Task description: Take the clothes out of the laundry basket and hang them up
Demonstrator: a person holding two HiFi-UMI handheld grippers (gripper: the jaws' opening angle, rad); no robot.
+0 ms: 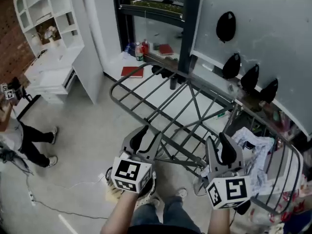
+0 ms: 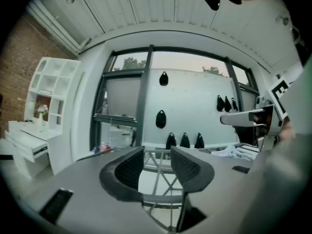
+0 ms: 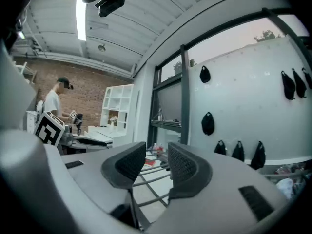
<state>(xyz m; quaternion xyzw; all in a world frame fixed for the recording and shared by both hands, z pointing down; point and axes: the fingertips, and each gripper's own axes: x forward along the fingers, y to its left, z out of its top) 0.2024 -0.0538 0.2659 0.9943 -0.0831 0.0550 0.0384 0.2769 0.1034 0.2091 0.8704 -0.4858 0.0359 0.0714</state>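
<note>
The pale clothes (image 1: 253,147) lie bunched low on the right, with curved grey bars (image 1: 287,172) around them. They sit just beside the right gripper (image 1: 218,143), to its outer side and not between its jaws, which stand apart and hold nothing. The left gripper (image 1: 147,136) hangs over the drying rack (image 1: 161,106), its jaws also spread and empty, well apart from the clothes.
</note>
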